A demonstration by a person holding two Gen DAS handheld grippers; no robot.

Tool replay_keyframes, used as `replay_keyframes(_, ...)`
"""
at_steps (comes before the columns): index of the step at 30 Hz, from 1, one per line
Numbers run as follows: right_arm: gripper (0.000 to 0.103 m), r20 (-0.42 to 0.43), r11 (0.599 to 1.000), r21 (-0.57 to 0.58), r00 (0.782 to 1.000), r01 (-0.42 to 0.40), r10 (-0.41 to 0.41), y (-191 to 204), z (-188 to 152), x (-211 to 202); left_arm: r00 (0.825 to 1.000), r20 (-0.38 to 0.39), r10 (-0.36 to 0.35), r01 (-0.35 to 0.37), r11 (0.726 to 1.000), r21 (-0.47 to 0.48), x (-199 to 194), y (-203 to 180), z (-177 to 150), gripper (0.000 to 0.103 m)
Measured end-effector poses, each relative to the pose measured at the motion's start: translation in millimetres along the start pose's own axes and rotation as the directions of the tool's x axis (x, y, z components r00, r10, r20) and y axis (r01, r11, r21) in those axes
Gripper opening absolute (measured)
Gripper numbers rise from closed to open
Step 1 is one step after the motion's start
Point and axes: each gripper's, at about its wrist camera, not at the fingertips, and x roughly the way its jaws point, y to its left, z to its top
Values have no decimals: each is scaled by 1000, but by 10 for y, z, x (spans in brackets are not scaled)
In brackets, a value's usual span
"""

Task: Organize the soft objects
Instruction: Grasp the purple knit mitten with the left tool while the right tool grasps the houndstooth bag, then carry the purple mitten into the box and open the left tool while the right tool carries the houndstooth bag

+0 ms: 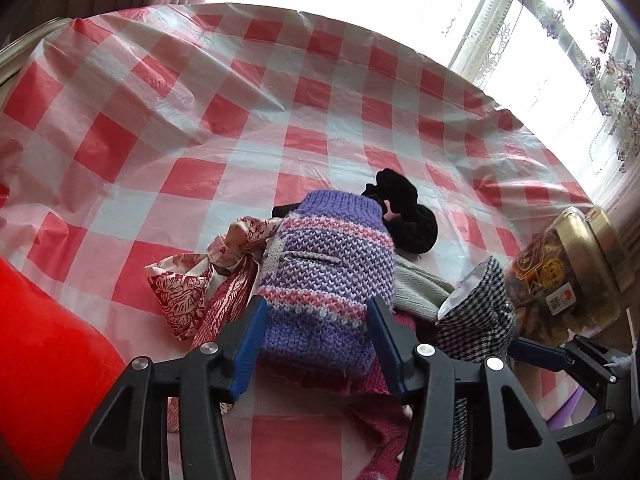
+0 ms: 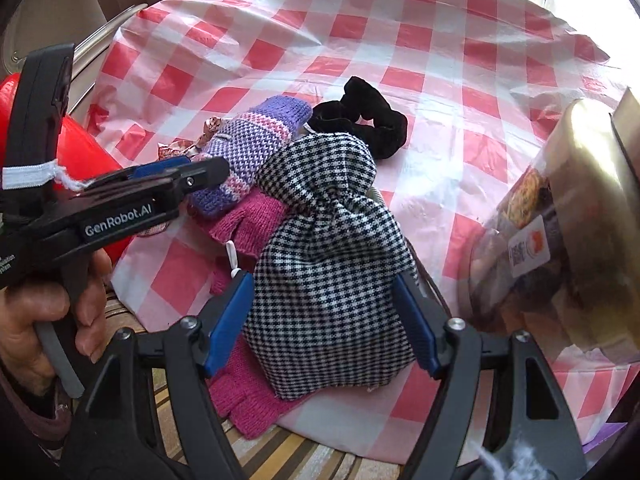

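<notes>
**Two grippers, one heap of soft things**

Here we have the purple knitted mitten (image 1: 320, 276) between the blue pads of our left gripper (image 1: 316, 344). The pads flank its cuff end and seem to touch the knit, yet we cannot tell whether they pinch it or merely bracket it. Our right gripper (image 2: 322, 328) straddles the houndstooth pouch (image 2: 332, 248) in the same way, jaws wide and close to the cloth; whether they grip is likewise unclear.

Both pieces lie in a heap at the near edge of the checked tablecloth (image 1: 200, 128). Under them we see a pink knitted glove (image 2: 248, 392), beside the mitten a red-printed scarf (image 1: 200, 280), behind it a black scrunchie (image 2: 368, 116), and a grey-green cloth (image 1: 420, 284) tucked between. One of each, six soft things counted.

We judge this the picking step, each gripper set on one item. The next move calls for firm closure, then a lift that separates each piece from the pile without dragging its neighbours. A gold-lidded jar (image 1: 568, 268) lies just beside the pouch and could be knocked.
</notes>
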Motion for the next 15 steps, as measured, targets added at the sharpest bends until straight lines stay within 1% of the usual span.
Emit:
replay_keyframes(1,74,2,1000,1,1000,2,-2,-4,20,11,1000,0,-11,11,1000,-7,20,21,-10,44)
replay_keyframes(2,75,5,1000,4,1000,4,-4,-3,42,18,1000,6,-21,21,1000,-12,17,38,-11,30)
replay_keyframes(3,75,8,1000,9,1000,4,-4,-10,63,23,1000,18,-20,20,1000,-13,-9,47,-4,26)
replay_keyframes(4,75,11,1000,13,1000,5,-5,-15,83,25,999,34,-17,17,1000,-10,-45,50,2,18)
replay_keyframes(10,77,25,1000,18,1000,19,-19,-34,215,78,995,99,-22,23,1000,-8,-204,21,-29,13)
replay_keyframes(12,77,30,999,20,999,29,-29,-38,264,106,990,137,-18,18,1000,3,-287,-16,-41,11)
replay_keyframes(13,77,30,999,22,999,29,-30,-43,290,118,987,158,-14,12,1000,10,-335,-35,-43,6)
replay_keyframes(15,77,34,999,31,999,27,-28,-53,337,144,981,195,-10,6,1000,20,-418,-66,-47,6)
